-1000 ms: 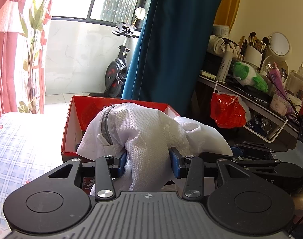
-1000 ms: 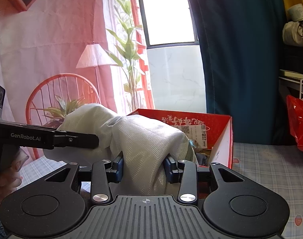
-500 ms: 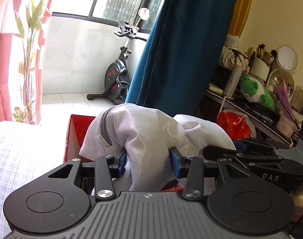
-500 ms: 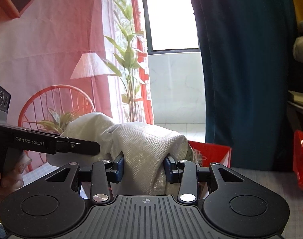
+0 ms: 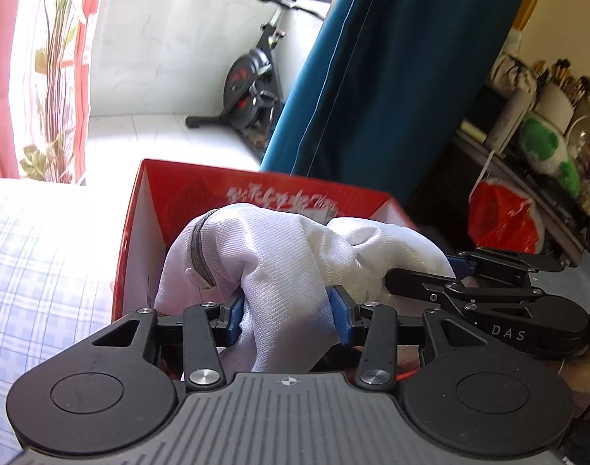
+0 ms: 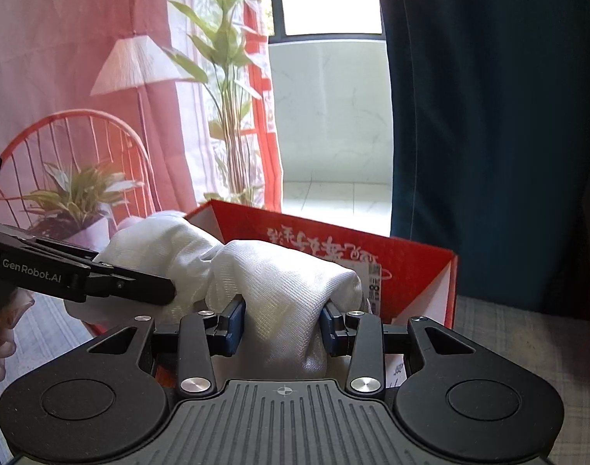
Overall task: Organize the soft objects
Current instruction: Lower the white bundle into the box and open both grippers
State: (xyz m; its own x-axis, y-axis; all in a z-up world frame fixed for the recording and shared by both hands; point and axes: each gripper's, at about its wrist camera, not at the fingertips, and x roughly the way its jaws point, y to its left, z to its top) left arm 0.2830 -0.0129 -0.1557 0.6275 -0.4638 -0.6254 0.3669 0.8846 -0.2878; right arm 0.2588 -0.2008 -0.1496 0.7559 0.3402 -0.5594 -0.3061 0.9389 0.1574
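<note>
A white mesh zip bag (image 5: 279, 255) hangs bunched between both grippers, over an open red cardboard box (image 5: 202, 190). My left gripper (image 5: 289, 312) is shut on the bag's near fold, blue pads pressed into the cloth, with the grey zipper (image 5: 197, 250) to its left. In the right wrist view my right gripper (image 6: 281, 323) is shut on the other end of the bag (image 6: 283, 283). The box (image 6: 411, 271) sits just behind and below it. Each gripper shows in the other's view: the right one (image 5: 455, 263) and the left one (image 6: 167, 290).
The box stands on a blue checked bedsheet (image 5: 39, 271). A teal curtain (image 5: 372, 77) hangs behind it. A cluttered shelf with a green plush (image 5: 546, 151) and a red plastic bag (image 5: 504, 217) is at the right. An exercise bike (image 5: 252, 85) stands on the balcony.
Both grippers have carried the bag forward and tipped down, so the red box's inside now shows closer beneath and behind the bag. Both grips are unchanged.
</note>
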